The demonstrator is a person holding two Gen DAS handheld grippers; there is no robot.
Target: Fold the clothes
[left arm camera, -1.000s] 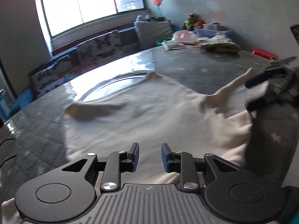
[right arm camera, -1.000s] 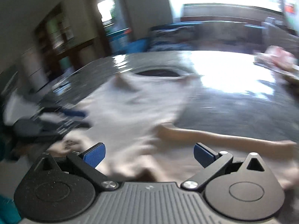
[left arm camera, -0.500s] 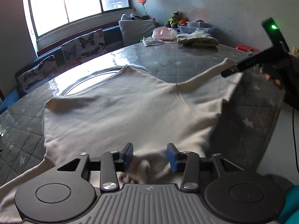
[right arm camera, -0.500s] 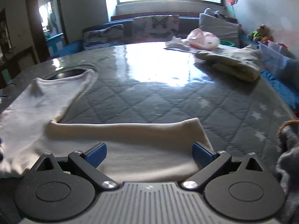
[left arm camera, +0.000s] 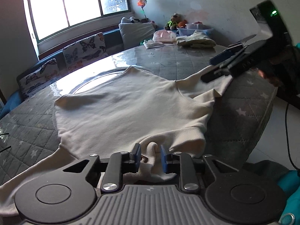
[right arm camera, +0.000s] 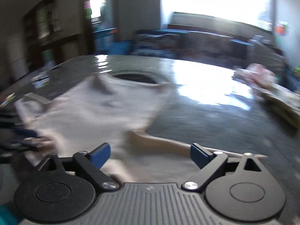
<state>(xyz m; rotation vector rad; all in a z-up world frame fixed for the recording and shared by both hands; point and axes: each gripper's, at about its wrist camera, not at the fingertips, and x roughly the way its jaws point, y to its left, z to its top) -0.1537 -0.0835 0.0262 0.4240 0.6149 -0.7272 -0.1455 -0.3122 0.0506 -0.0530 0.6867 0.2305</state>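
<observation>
Covering the near half of the quilted grey table (left arm camera: 168,63), the cream shirt (left arm camera: 121,108) lies spread flat, one sleeve reaching toward the table's right edge. Bare tabletop stretches beyond it to folded clothes (left arm camera: 195,40) at the far rim. The left gripper (left arm camera: 149,156) pinches a bunched fold at the shirt's near edge, jaws nearly closed. The right gripper (right arm camera: 150,154), blurred, hovers over the sleeve with jaws wide, gripping nothing.

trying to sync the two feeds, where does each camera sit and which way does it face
Left wrist: on the left claw, facing the window; fingers pinch the shirt hem; right claw shows at right.
Right wrist: on the right claw, jaws wide, sweeping blurred leftward over the sleeve.
Shared: shirt, table, far clothes pile.
</observation>
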